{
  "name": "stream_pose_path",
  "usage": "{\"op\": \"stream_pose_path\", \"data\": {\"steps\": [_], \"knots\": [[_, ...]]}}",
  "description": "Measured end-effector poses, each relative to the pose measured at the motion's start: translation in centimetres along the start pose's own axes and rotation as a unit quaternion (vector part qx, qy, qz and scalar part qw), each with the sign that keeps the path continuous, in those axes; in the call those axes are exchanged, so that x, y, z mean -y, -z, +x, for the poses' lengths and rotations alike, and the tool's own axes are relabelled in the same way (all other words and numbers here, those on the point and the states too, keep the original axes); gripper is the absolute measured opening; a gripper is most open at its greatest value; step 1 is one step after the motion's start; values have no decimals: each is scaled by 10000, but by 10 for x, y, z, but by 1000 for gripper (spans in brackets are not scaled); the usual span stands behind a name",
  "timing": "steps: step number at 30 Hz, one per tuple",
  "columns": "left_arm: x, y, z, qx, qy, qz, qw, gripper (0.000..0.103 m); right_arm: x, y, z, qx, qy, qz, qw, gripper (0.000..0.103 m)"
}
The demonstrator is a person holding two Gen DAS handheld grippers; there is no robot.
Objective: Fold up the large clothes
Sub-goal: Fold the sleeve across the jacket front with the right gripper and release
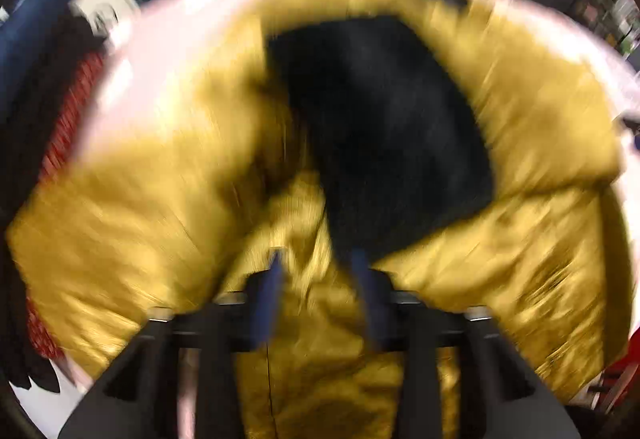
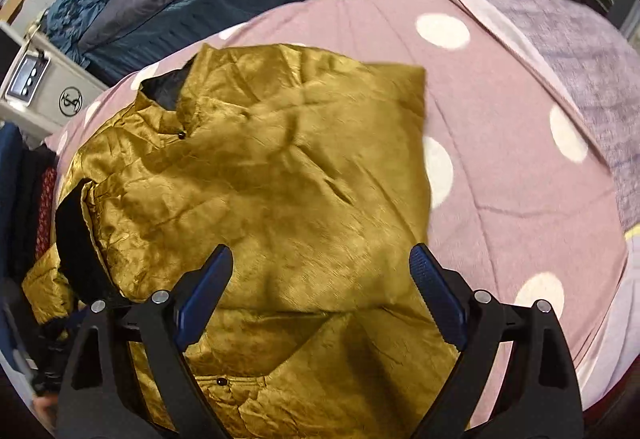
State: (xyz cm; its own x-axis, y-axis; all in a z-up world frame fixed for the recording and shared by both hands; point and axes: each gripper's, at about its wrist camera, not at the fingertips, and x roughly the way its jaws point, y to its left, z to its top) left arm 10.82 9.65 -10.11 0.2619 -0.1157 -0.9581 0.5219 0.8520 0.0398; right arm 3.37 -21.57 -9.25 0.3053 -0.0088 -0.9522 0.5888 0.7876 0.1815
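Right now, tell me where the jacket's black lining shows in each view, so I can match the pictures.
Left wrist: black lining fills the centre, ringed by the gold jacket.
Right wrist: lining peeks out at the collar, upper left.
Shared landmark: pink polka-dot bedspread, seen blurred at upper left in the left view.

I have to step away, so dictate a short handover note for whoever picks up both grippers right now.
Left hand-held gripper: view blurred, fingers around a bunch of jacket fabric; whether it is clamped is unclear.
Right hand-held gripper: open, empty, above the jacket.
The jacket lies on the dotted pink cover, partly folded, with black lining showing.
Left: finish folding and tidy the loose sleeve.
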Motion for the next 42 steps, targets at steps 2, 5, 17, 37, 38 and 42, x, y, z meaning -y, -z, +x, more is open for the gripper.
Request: {"op": "stream_pose_path", "data": {"steps": [2,5,17,37,38,42], "knots": [[7,-11,-35,778,2,18,9970,91,-10,-2,2,10,55,-232,9997,89],[27,-35,-42,836,447,265,9951,91,-22,-3,13,-147,185,-557,9982,89],[86,-56,91,-892,-55,1202,9887,98,-54,21,85,-854,1050,-1924,9719,90],[83,-48,63,-185,-143,1090,9938,96,-61,29,62,-554,1177,-1511,9799,98],[79,-43,50,-13,-71,1015,9948,96,-58,34,49,-442,1007,-1299,9854,98],[51,-9,5,325,202,523,9979,96,-53,56,17,-297,699,-914,9929,98]]}}
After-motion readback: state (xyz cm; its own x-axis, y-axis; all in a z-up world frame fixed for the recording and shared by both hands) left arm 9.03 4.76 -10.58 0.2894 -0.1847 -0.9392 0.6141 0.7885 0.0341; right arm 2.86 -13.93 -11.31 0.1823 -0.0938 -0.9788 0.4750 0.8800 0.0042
